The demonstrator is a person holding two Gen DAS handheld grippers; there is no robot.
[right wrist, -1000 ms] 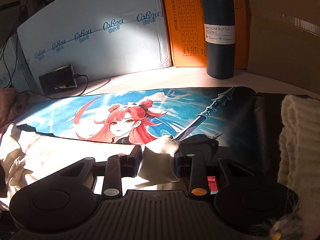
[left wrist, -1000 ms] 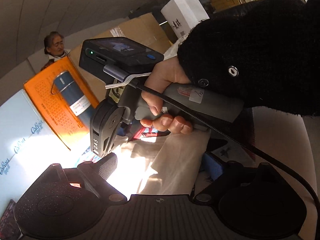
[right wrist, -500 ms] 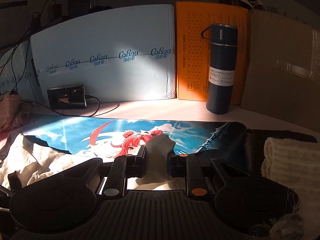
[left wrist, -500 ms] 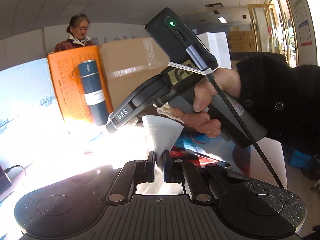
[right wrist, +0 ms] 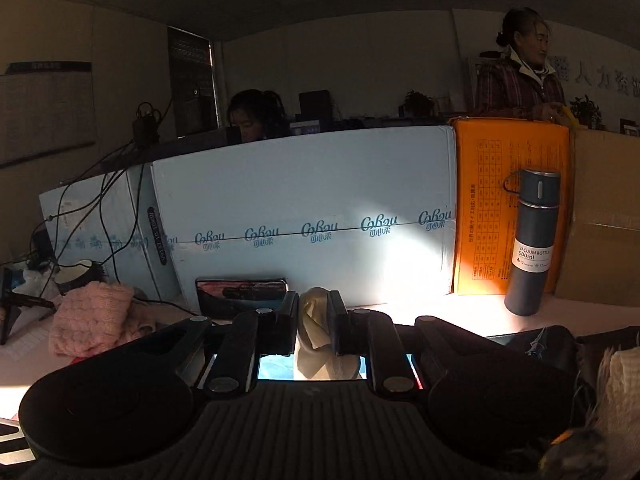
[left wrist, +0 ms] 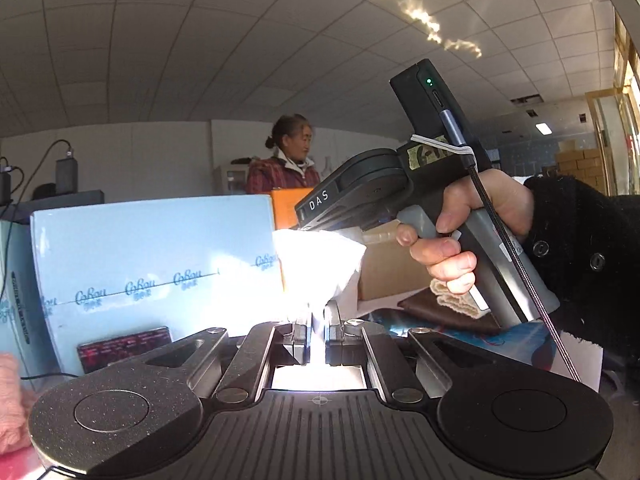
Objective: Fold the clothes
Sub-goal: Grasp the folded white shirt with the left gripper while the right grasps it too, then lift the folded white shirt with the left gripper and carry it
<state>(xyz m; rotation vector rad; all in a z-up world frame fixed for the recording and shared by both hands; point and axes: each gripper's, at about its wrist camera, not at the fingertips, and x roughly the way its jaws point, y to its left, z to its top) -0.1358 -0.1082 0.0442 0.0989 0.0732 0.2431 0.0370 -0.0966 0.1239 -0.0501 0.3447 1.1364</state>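
Note:
A cream garment (left wrist: pixel 320 264) is pinched in both grippers and lifted off the table. My left gripper (left wrist: pixel 318 330) is shut on one sunlit corner of it. My right gripper (right wrist: pixel 314 322) is shut on another part of the cream garment (right wrist: pixel 314 328), which hangs down between its fingers. The right gripper's body (left wrist: pixel 360 196), held in a hand with a black sleeve, shows in the left wrist view just above and right of the cloth. Most of the garment is hidden below both cameras.
A light blue box (right wrist: pixel 304 216), an orange box (right wrist: pixel 508 208) and a blue vacuum bottle (right wrist: pixel 530 244) stand along the back. A pink knit (right wrist: pixel 96 320) lies left, a cream knit (right wrist: pixel 620 392) and dark cloth right. A phone (right wrist: pixel 240 294) leans on the blue box.
The left gripper closed on the garment. Both grippers then rose and tilted up with the cloth, so the printed mat dropped almost out of view.

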